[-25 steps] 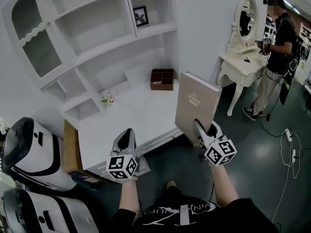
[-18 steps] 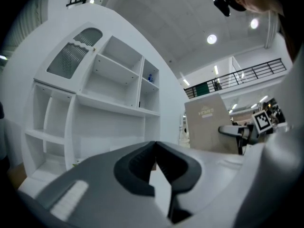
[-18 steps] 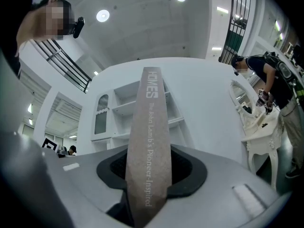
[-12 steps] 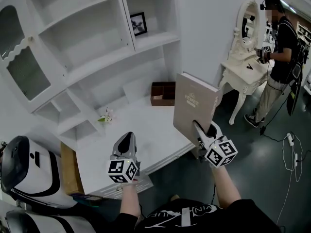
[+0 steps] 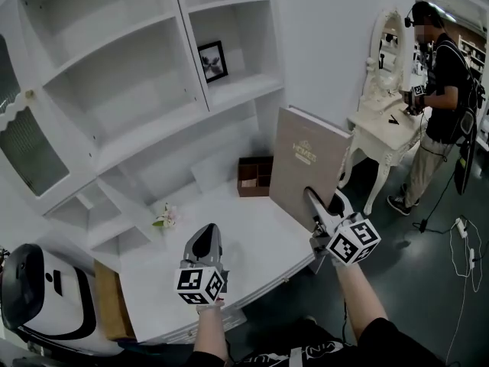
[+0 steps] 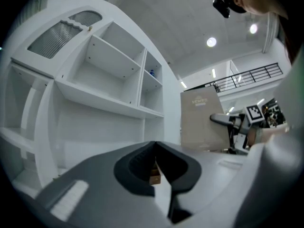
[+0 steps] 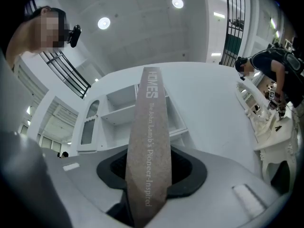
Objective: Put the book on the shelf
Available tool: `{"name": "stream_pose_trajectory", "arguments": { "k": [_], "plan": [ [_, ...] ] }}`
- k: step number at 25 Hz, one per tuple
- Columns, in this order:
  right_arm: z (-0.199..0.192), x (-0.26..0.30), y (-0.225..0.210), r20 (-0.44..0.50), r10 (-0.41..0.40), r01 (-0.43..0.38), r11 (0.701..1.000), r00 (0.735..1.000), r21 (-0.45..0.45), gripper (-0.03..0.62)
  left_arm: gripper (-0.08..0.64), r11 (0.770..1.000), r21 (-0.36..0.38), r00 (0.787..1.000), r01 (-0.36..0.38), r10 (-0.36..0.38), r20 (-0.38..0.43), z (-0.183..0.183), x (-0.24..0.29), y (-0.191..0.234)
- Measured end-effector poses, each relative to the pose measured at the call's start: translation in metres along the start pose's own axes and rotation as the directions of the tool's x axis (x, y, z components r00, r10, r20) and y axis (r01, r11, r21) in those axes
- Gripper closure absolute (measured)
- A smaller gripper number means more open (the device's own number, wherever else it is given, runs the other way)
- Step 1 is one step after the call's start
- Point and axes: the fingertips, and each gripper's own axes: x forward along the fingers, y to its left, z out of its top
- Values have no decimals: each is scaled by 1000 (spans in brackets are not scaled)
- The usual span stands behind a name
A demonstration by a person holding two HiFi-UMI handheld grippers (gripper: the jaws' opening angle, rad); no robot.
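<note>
**A:** Straight ahead, the tall white wooden shelf unit is filling most of the view. Which step are we watching?

**B:** The carry, I'd judge, with the placing not yet begun. Below the shelves the flat white worktop is lying almost bare. The large beige hardcover book is hanging upright in the air at its right end, and seems to be touching neither worktop nor shelf.

**A:** What is holding it?

**B:** The right tool is pinching its bottom edge, one jaw on each cover, with the lettered spine facing back toward the hand. The left tool is hovering over the worktop's near side, jaws pressed together on nothing.

**A:** And what is the next move calling for?

**B:** Lifting and reaching forward, I'd say, since the book is sitting lower than the open compartments. The narrow right-hand compartment is already housing a small black-framed picture, so the wider bay beside it is looking roomier. A tall book gripped this low is likely wanting to tip, so a slow, level approach is making sense. The small brown wooden box at the back of the worktop is sitting below that path.
</note>
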Motion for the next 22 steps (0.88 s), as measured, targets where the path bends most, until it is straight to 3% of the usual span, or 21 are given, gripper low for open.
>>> {"name": "stream_pose_trajectory", "arguments": {
  "k": [11, 22],
  "plan": [
    [47, 104, -25, 84, 77, -75, 997, 994, -21, 419, 560, 998, 20, 997, -66, 65, 38, 36, 61, 41],
    [116, 209, -37, 203, 188, -157, 975, 961, -158, 417, 560, 995, 58, 993, -78, 72, 94, 69, 138, 57]
  ]
}}
